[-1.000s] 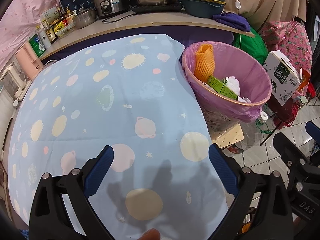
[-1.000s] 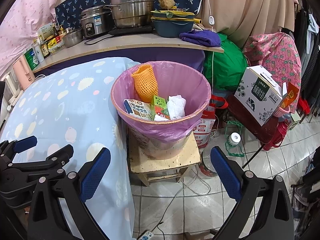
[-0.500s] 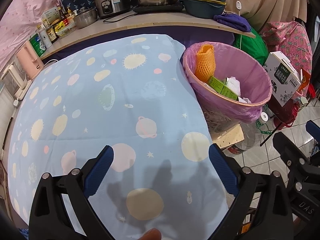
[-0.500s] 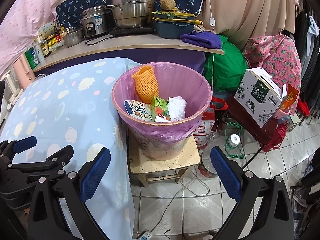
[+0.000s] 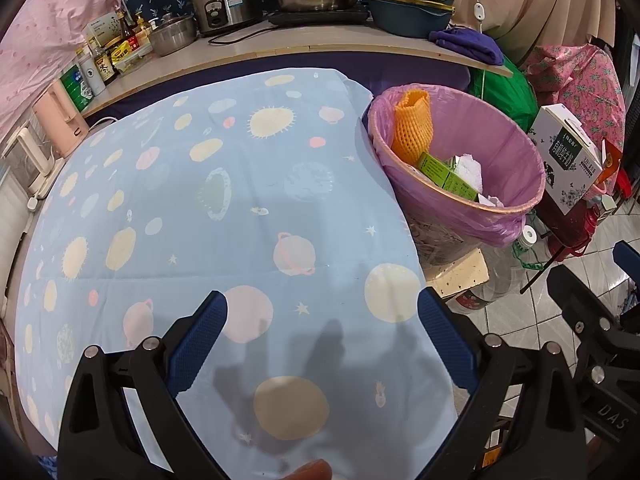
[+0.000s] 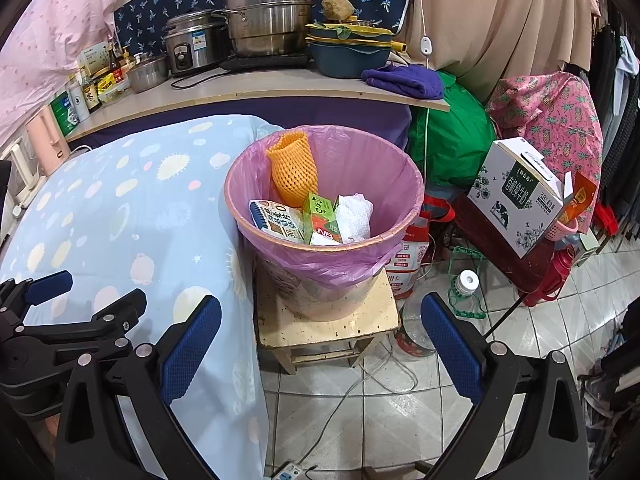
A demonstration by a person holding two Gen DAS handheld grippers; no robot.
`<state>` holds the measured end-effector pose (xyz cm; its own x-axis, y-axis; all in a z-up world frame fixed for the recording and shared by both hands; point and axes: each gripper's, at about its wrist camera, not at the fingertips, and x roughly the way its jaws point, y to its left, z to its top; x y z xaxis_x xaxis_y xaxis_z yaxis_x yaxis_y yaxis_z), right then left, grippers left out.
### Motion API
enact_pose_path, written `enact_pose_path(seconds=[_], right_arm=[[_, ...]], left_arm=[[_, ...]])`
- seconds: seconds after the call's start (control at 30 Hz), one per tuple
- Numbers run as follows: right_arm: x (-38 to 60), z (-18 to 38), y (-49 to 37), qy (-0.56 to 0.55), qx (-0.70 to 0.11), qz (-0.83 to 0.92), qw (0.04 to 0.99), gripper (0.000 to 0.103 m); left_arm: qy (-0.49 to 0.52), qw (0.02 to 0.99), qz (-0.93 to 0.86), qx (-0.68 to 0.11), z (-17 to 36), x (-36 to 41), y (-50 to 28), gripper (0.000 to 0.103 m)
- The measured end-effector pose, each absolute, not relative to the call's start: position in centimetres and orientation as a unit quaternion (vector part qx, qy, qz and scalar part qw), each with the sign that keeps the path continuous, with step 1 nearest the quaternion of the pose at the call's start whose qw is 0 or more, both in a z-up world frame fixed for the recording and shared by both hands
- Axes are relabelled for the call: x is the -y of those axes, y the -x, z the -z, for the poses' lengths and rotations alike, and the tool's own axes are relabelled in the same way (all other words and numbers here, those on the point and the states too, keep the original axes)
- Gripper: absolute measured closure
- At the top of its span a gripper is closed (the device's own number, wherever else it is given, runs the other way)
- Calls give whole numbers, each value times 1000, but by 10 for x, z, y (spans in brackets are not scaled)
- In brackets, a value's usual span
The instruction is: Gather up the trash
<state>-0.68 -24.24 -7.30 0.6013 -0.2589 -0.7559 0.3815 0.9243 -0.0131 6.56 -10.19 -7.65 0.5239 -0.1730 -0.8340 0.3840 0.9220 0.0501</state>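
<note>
The trash bin (image 6: 324, 216) is sitting on a small wooden stool (image 6: 328, 328), up at 12 o'clock from the right gripper (image 6: 320, 344). From the left gripper (image 5: 320, 344) it is sitting at 2 o'clock. Both grippers are hanging wide apart, holding nothing. A thin pink bag is lining the round bin. Inside are lying a bumpy orange foam net (image 6: 294, 168), a green carton (image 6: 322, 216) and maybe a crumpled white tissue (image 6: 354, 218).
</note>
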Motion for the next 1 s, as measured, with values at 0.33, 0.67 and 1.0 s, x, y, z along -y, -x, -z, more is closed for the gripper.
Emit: enact_pose_path(seconds=[0.33, 0.67, 1.0], right_arm=[[241, 73, 7, -74, -408, 179, 892, 7], [241, 73, 6, -73, -409, 177, 892, 7], [241, 74, 7, -74, -409, 177, 892, 7]], left_arm=[[-114, 867, 160, -457, 75, 102, -64, 11], [-113, 869, 153, -457, 76, 102, -63, 11], [-118, 867, 148, -462, 79, 105, -61, 11]])
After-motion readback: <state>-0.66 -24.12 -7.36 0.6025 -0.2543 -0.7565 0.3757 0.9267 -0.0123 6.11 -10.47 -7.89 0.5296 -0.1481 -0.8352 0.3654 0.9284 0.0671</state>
